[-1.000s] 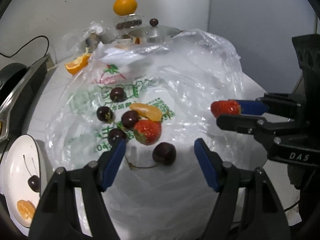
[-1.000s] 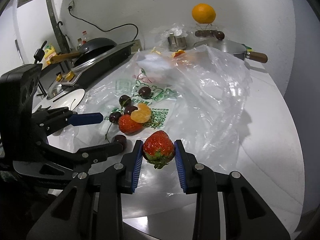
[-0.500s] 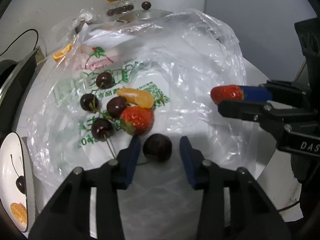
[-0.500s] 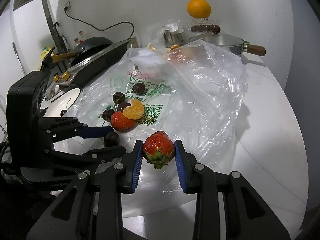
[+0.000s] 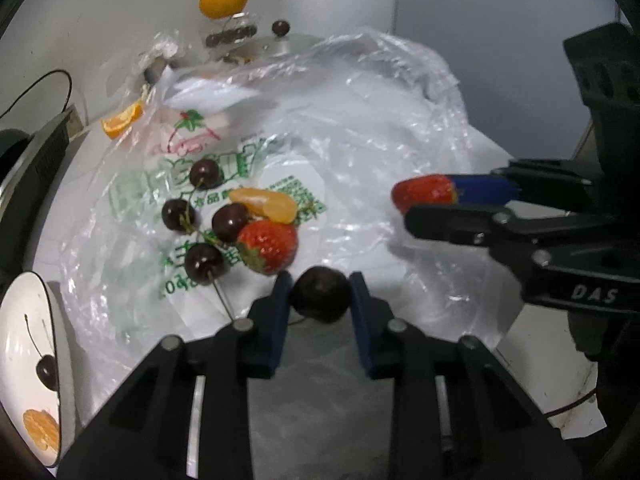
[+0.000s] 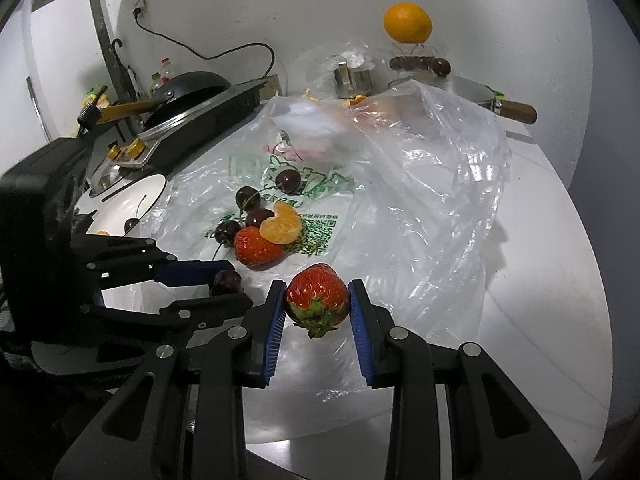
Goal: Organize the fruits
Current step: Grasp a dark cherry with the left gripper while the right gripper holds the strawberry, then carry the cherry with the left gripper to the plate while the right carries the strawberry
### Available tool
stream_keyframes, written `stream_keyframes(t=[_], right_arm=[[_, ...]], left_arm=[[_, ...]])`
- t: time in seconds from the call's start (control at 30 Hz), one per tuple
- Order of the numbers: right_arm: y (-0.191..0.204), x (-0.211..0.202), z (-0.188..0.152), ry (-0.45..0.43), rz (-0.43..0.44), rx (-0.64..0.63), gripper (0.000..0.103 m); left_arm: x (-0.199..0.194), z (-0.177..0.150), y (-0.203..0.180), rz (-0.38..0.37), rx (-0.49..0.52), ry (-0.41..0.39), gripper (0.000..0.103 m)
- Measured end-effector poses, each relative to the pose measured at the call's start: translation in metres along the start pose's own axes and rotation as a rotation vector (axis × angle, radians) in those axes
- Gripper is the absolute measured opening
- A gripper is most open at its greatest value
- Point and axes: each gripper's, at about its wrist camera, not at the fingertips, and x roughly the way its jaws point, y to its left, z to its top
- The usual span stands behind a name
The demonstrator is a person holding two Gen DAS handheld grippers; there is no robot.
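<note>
Cherry (image 5: 319, 294) pinched in left tongs (image 5: 320, 300); strawberry (image 6: 317, 298) pinched in right tongs (image 6: 318, 308). Risk: round cherry slips, or overtight squeeze bruises fruit.

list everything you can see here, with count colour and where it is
plastic bag: 1, clear, spread on white table
loose cherries: 4, dark red, on bag
orange segment: 1, on bag
loose strawberry: 1, red, beside segment
plate: 1, white, left; holds a cherry and a segment
whole orange: 1, at the back
pan: 1, steel, behind bag
left gripper: jaws around dark cherry
right gripper: jaws around strawberry
</note>
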Motion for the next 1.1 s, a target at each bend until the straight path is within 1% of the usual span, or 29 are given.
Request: stream_keyframes(t=[0.6, 1.1], right_arm=[[0.037, -0.009, 0.015, -0.023, -0.018, -0.058, 0.033], [0.077, 0.000, 0.027, -0.017, 0.003, -0.118, 0.033]], left_arm=[[-0.041, -0.003, 0.017, -0.015, -0.031, -0.087, 0.030], [-0.070, -0.020, 0.050, 0.008, -0.092, -0.130, 0.030]])
